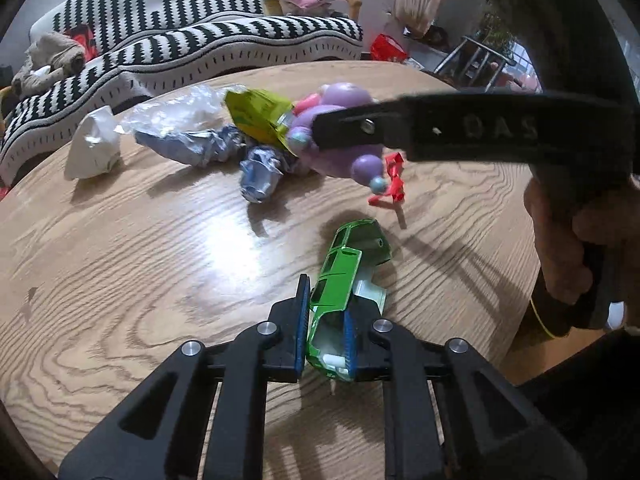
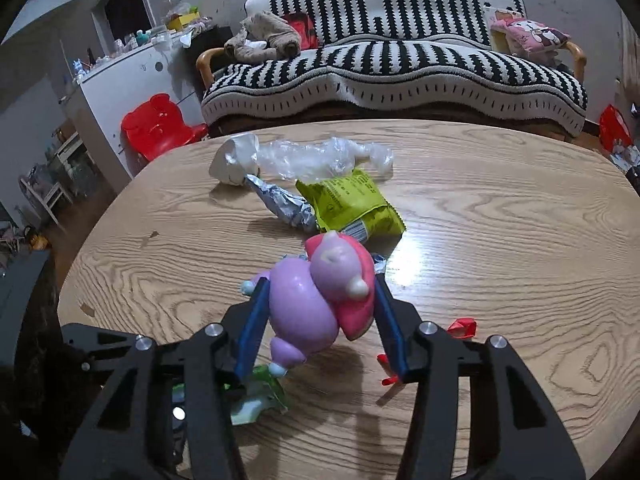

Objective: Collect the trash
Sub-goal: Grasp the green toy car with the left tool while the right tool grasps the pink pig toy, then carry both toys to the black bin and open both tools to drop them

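Nearest in the left wrist view, the left tool [image 1: 326,330] has its blue pads pressed against both sides of a green toy car [image 1: 344,276], which lies on its side on the wooden tabletop [image 1: 120,280]. In the right wrist view, the right tool [image 2: 320,320] stands about half open with a purple and pink toy pig [image 2: 320,300] clamped between its pads and held clear above the tabletop. A small red scrap [image 1: 390,184] lies just beyond the car, close under the raised pig. Farther back the trash sits in a loose heap: a yellow-green snack bag [image 2: 352,204], a crumpled silver wrapper [image 2: 284,204] touching it, a clear plastic bag [image 2: 316,156] behind, and a crushed white paper cup [image 2: 236,160] at the far left end. No bin or other container shows in either view. Beyond the tabletop stands a black and white striped sofa [image 2: 400,64], with a red child's chair [image 2: 160,124] beside it.
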Tool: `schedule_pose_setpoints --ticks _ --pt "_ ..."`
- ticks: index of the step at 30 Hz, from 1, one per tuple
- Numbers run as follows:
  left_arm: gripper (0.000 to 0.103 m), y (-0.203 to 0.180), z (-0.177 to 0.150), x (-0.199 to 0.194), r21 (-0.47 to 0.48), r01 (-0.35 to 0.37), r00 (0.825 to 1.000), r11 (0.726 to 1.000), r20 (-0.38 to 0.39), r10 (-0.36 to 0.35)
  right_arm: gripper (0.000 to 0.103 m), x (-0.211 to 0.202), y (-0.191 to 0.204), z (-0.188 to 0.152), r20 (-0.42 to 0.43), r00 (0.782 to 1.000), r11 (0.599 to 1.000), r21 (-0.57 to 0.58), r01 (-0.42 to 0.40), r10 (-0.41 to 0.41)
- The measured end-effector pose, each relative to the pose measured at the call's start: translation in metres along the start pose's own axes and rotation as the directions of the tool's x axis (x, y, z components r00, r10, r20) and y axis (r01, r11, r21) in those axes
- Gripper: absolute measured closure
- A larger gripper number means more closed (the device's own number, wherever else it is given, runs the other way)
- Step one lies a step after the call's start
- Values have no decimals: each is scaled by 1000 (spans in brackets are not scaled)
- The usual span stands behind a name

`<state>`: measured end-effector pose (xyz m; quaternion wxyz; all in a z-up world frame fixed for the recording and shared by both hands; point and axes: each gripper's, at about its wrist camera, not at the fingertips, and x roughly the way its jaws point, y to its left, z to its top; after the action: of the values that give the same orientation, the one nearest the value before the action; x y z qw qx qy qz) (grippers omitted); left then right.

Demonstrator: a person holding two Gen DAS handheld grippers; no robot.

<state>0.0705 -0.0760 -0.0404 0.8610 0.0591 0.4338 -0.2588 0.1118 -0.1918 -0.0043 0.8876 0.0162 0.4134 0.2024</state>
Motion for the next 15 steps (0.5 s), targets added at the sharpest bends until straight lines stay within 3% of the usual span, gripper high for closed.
schedule_pose_setpoints --ticks 5,15 --pt "89 1 0 -2 -11 -17 1000 1000 -4 17 53 3 -3 -3 -24 1000 1000 1 14 -14" --pt "89 -9 9 0 14 -57 998 998 -2 57 53 -20 -12 -8 6 1000 999 19 29 -29"
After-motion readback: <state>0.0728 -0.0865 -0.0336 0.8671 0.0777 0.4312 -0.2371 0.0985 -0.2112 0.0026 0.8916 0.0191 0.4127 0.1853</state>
